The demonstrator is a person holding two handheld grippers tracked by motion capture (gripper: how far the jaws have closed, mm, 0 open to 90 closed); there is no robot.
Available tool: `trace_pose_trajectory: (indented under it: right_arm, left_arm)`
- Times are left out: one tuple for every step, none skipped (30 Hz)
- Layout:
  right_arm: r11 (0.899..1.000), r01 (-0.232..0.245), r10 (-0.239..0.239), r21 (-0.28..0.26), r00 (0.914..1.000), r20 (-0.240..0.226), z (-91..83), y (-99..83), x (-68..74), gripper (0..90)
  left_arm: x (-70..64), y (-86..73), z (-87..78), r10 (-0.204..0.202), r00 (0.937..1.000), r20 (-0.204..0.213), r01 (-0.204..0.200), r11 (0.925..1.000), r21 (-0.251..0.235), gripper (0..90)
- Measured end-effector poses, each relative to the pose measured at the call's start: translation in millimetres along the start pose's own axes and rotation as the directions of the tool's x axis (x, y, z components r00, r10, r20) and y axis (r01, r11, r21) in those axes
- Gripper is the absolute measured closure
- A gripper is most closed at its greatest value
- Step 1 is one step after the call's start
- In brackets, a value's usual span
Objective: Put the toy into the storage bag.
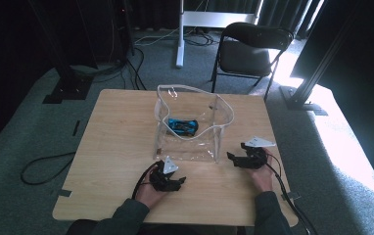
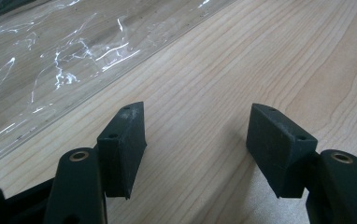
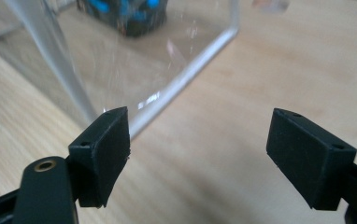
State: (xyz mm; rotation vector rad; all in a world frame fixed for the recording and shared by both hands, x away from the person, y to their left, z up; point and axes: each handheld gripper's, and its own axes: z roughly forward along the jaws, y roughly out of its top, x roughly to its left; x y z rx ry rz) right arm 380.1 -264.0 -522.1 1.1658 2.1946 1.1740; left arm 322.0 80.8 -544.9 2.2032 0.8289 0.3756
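Clear plastic bag [image 1: 195, 125] upright, blue toy car [image 1: 183, 126] inside

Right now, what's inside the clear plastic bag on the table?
One thing lies inside the clear plastic bag: a blue and black toy car on the bottom, toward the back. The glare on the plastic hides its finer details.

No readable text, label, brand, number or sign on anything here.
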Motion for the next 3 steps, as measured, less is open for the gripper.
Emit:
trace_pose_trajectory:
  right_arm:
    - [1.0, -0.009, 0.009, 0.012, 1.0, 0.003, 2.6, -4.4, 0.6, 20.3]
    - [0.999, -0.02, 0.02, 0.029, 0.9998, 0.006, 4.8, -7.4, 1.1, 19.5]
    - [0.999, -0.017, 0.016, 0.041, 0.9998, 0.013, 6.3, -9.1, 1.5, 19.4]
  left_arm:
    - [0.0, 0.0, 0.0, 0.0, 1.0, 0.0, 0.0, 1.0, 0.0, 37.8]
    - [0.0, 0.0, 0.1, -0.001, 1.0, 0.0, 0.001, 1.0, 0.0, 37.9]
    - [-0.1, 0.1, 0.2, -0.002, 1.0, -0.001, 0.002, 1.0, 0.0, 37.8]
